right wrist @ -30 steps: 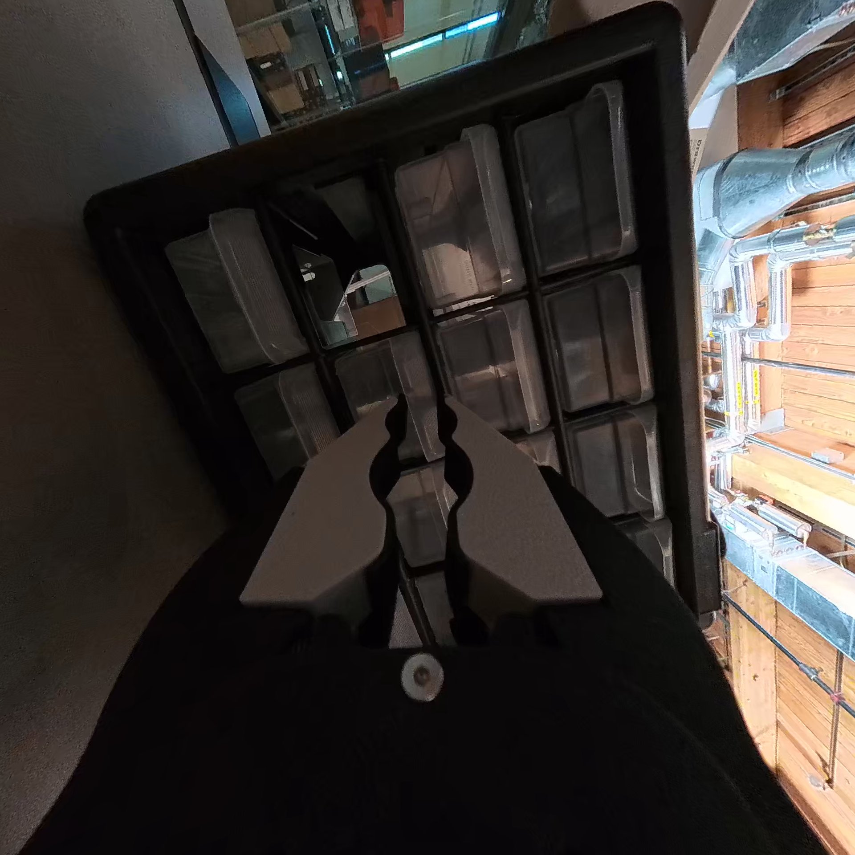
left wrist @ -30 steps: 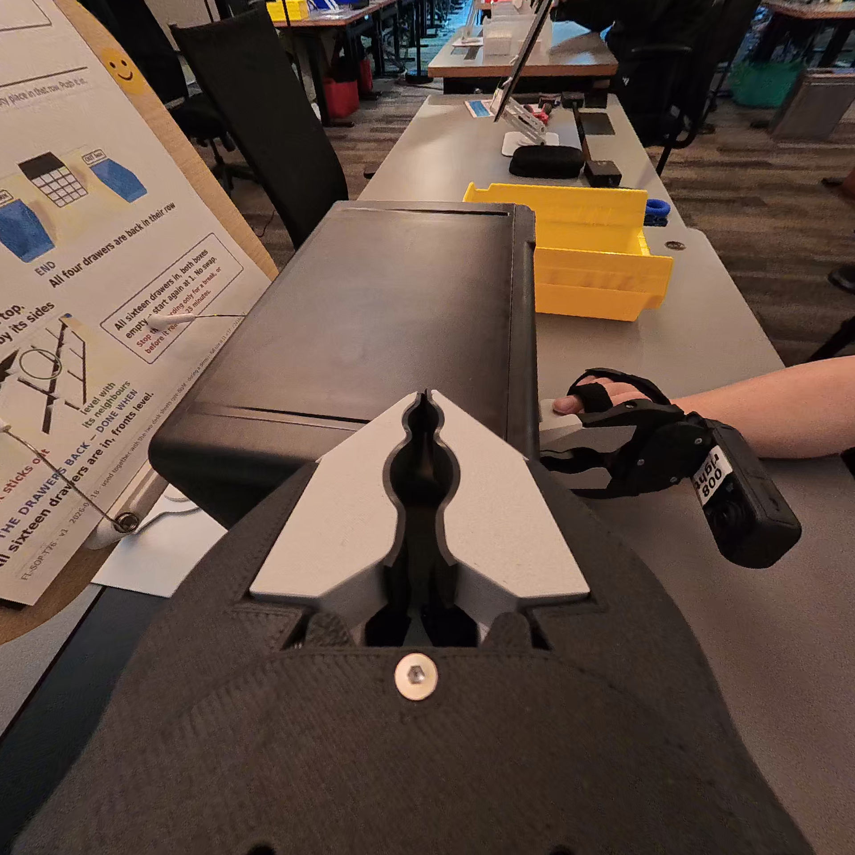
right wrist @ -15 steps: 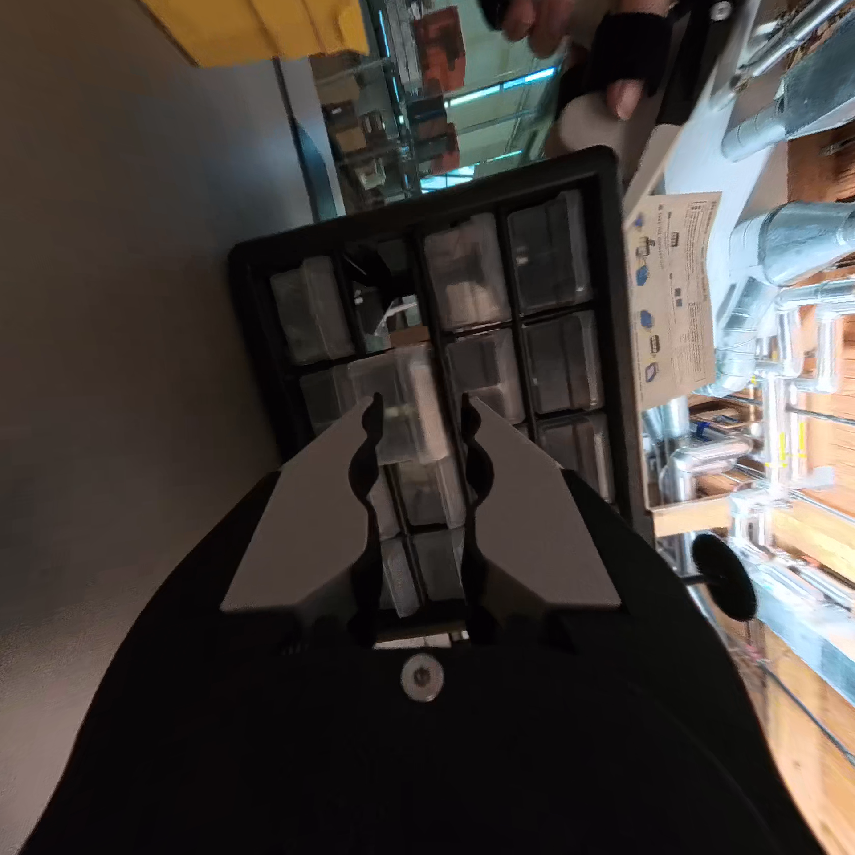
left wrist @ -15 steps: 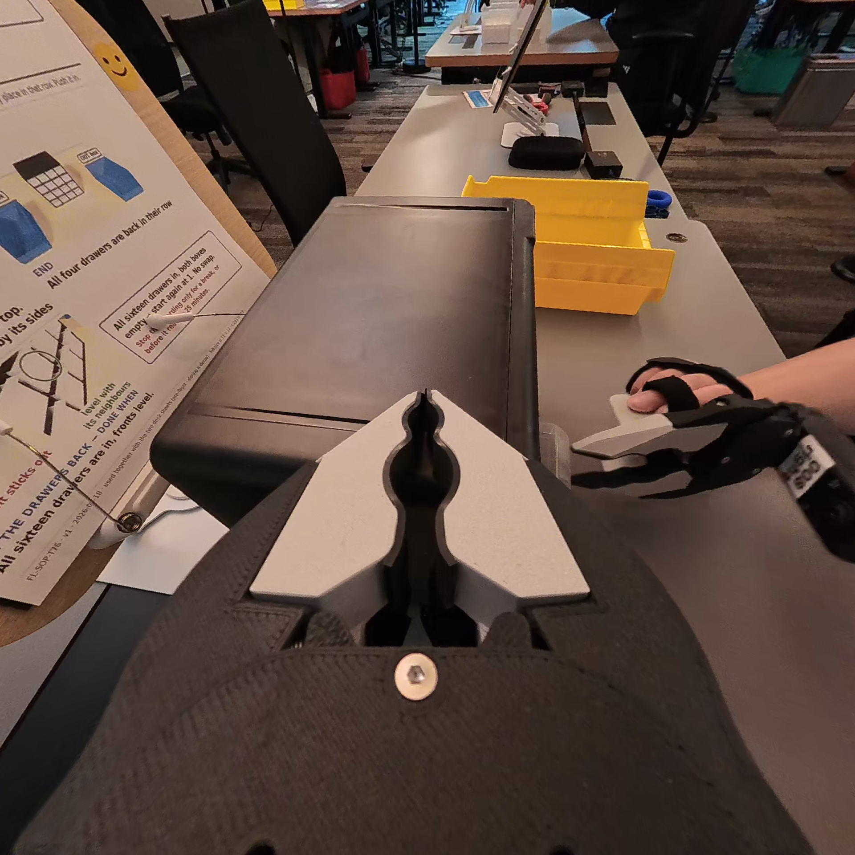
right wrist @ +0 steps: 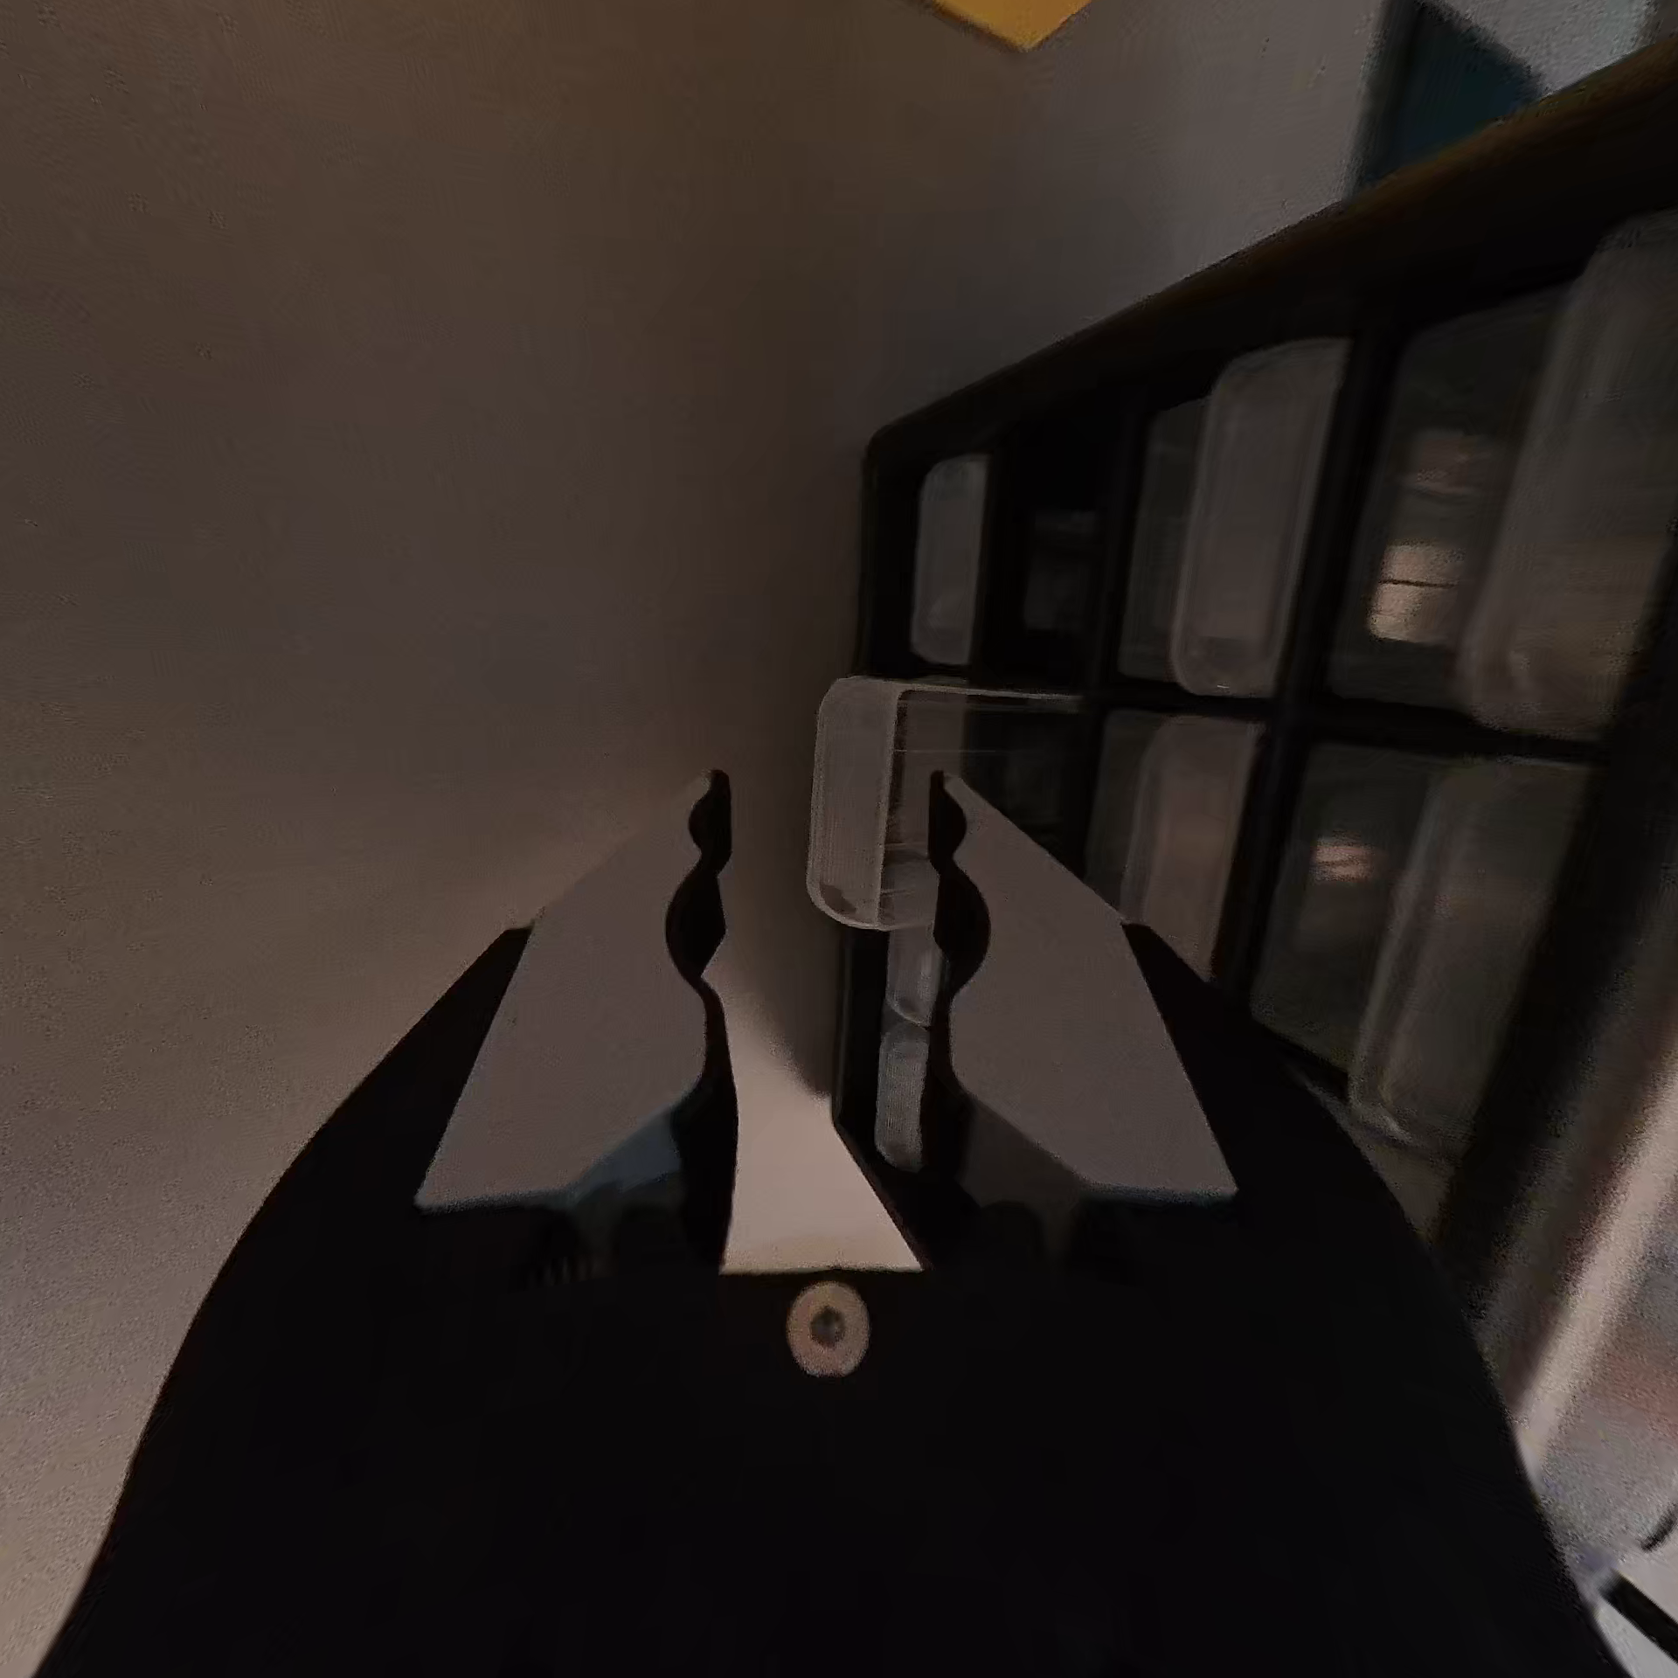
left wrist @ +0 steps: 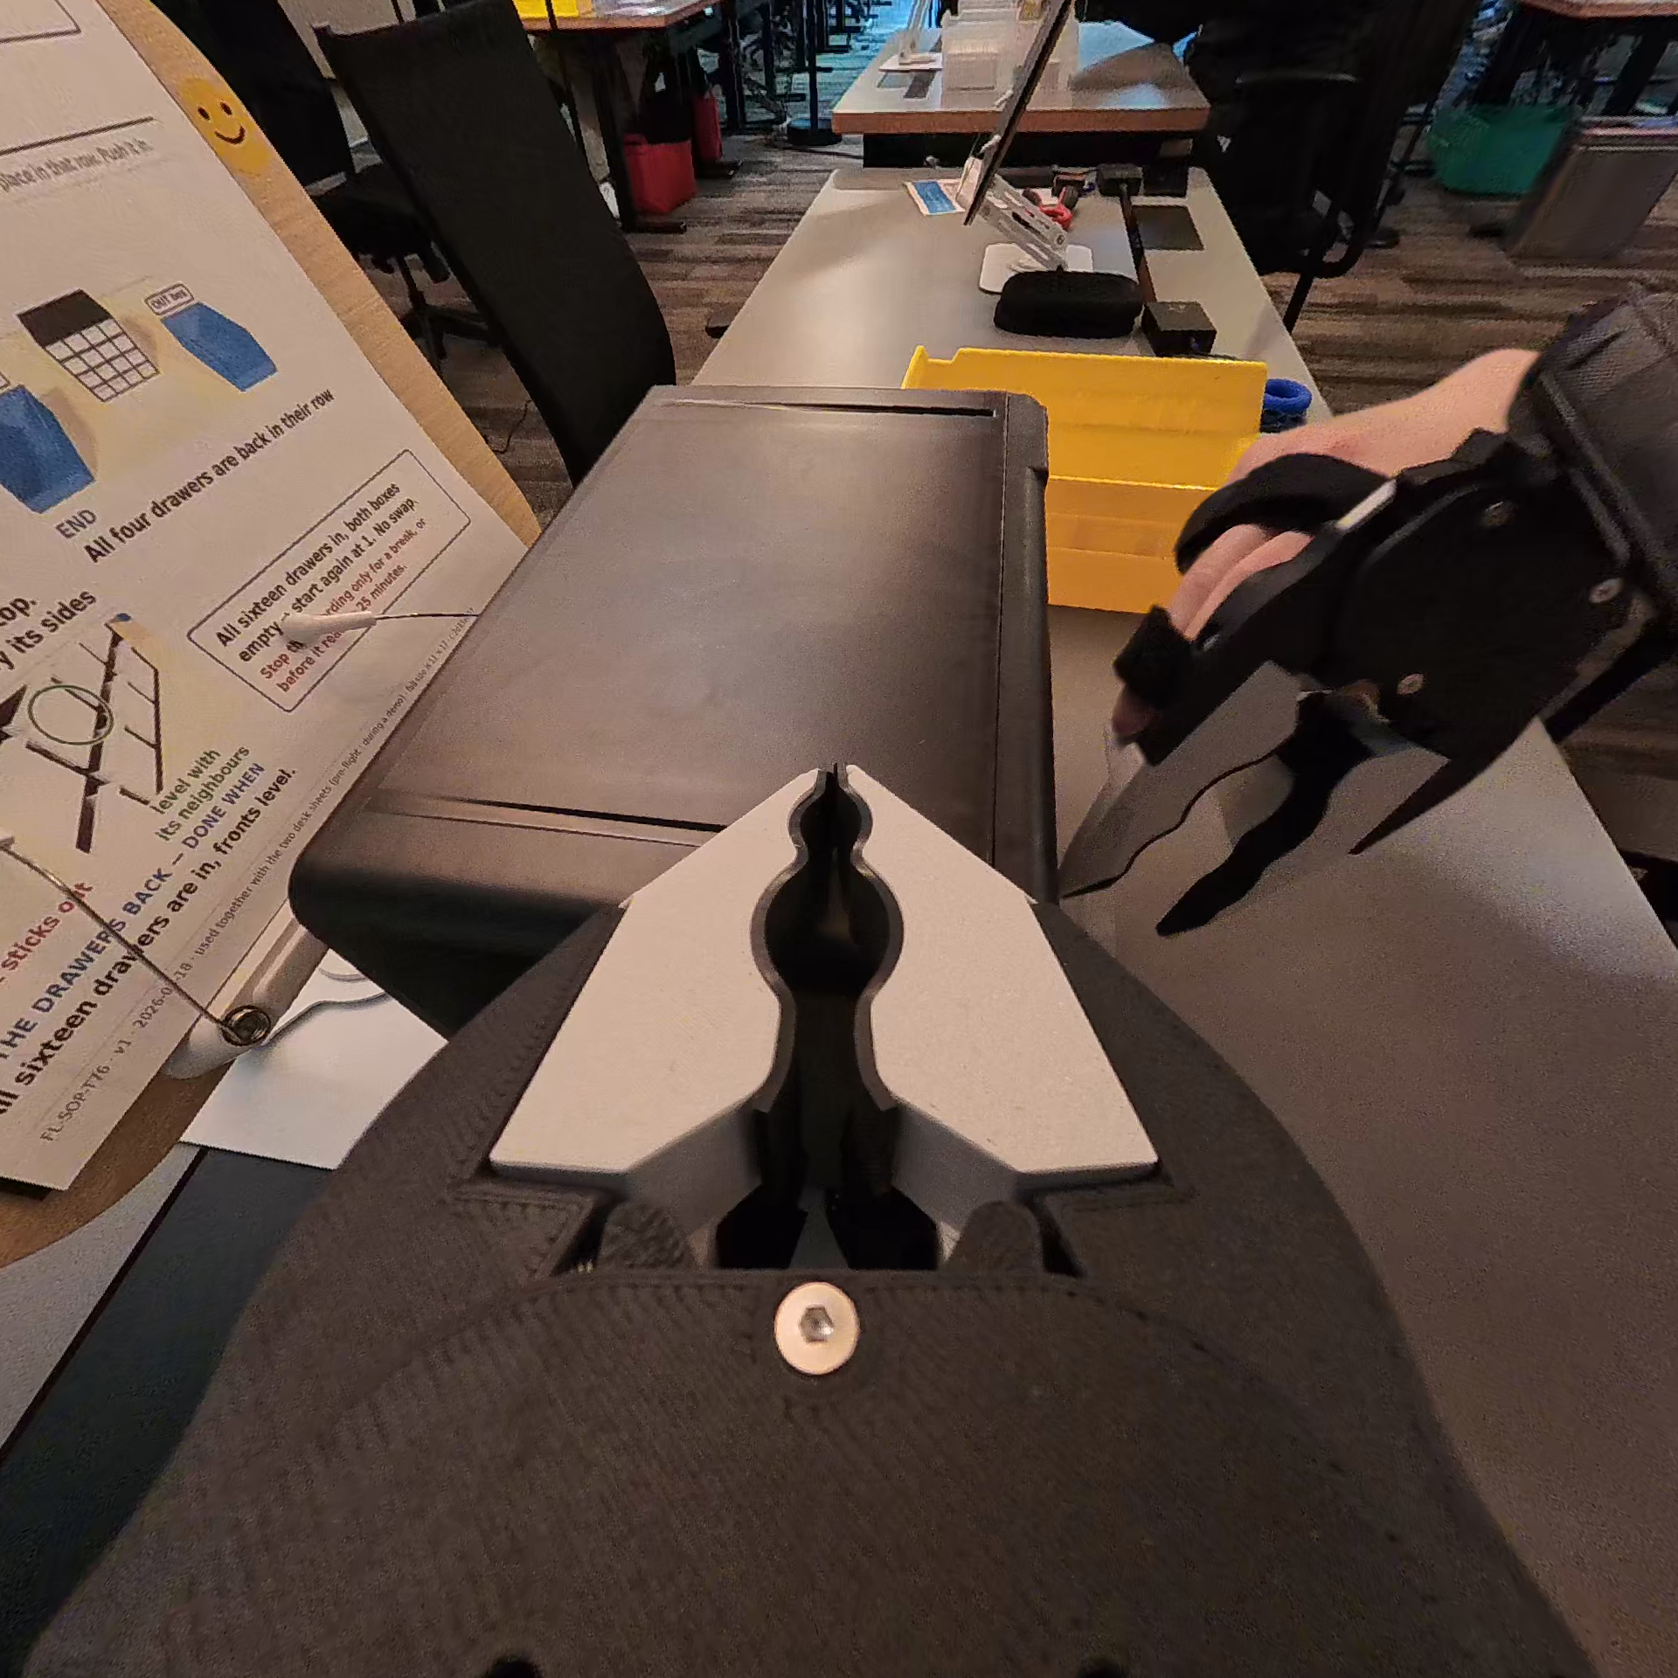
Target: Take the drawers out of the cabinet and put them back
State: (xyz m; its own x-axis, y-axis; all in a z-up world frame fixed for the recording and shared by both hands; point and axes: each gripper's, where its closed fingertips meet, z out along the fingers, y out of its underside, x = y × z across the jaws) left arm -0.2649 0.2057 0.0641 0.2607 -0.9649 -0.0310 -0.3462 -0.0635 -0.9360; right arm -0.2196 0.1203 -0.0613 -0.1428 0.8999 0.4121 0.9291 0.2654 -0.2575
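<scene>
A grey counter is seen with the black cabinet sat on it, yellow bin behind. One clear drawer is pulled partway out, just ahead of the right gripper, whose fingers are spread apart, holding nothing. The left gripper is clenched empty over the cabinet top.

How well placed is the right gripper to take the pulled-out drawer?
Probably well placed: the right gripper is open, and the pulled-out drawer juts from the cabinet just beyond its fingertips, slightly off to one side, with nothing between them.
</scene>
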